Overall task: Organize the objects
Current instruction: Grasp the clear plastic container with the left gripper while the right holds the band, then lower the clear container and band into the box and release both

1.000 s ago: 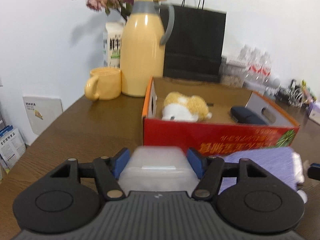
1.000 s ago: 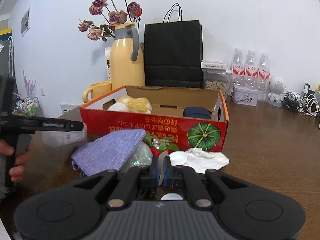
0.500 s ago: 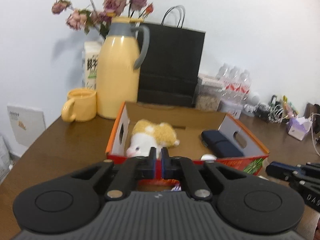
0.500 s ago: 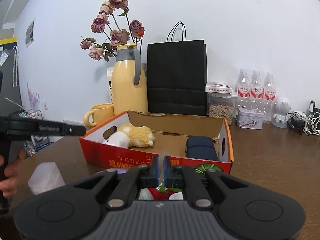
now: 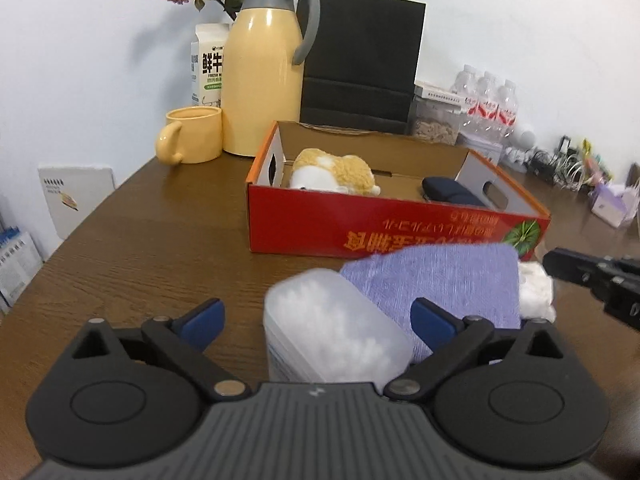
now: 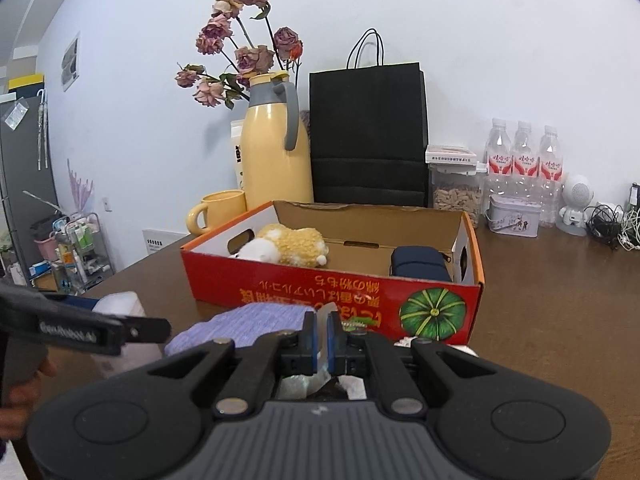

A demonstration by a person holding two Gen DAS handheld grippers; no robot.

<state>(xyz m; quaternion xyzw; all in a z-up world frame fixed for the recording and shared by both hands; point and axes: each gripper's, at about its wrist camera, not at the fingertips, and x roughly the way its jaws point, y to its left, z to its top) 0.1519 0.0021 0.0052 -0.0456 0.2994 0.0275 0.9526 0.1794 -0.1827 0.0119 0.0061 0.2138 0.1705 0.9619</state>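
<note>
Setting: a brown wood-grain table (image 5: 160, 248) against a pale wall, seen from two hand-held grippers pointing forward and slightly down.

Left gripper (image 5: 316, 318): its jaws are opening and already stand wide. A translucent plastic container (image 5: 332, 332) lies between the blue pads, which do not press on it, so it rests on the table by itself.

Translucent plastic container: rounded corners, frosted cloudy walls, something white and fluffy inside, perhaps cotton; motion blur makes this uncertain.

Right gripper (image 6: 320, 338): closed tight, with a thin strip of clear crinkly film (image 6: 322, 354) pinched between the pads. The film seems to belong to a wrapped item below, mostly hidden by the gripper body.

Cardboard box (image 5: 360, 226): red printed outside, plain brown inside, open top, cut-out handle holes in the end walls. It looks like the collecting place for loose things.

Already in the box: a fuzzy yellow-and-white plush toy (image 5: 334, 172) at the left end, and a dark navy pouch (image 6: 420, 264) at the right end, well apart.

Still outside, in front of the box: a lilac cloth (image 5: 436, 280) with a coarse woven texture, just beside the container, and something white and crumpled (image 5: 536, 286) at its right edge.

Behind the box: a glossy yellow thermos jug (image 5: 262, 68) with a grey handle, a matching yellow mug (image 5: 192, 134), a milk carton (image 5: 210, 64), dried pink roses (image 6: 236, 56), and a matte black paper bag (image 6: 368, 132).

Far right: clear water bottles (image 6: 522, 160) and tangled cables (image 6: 616, 226).

Likely reason for the layout: loose items wait near the box front for easy lifting in.
</note>
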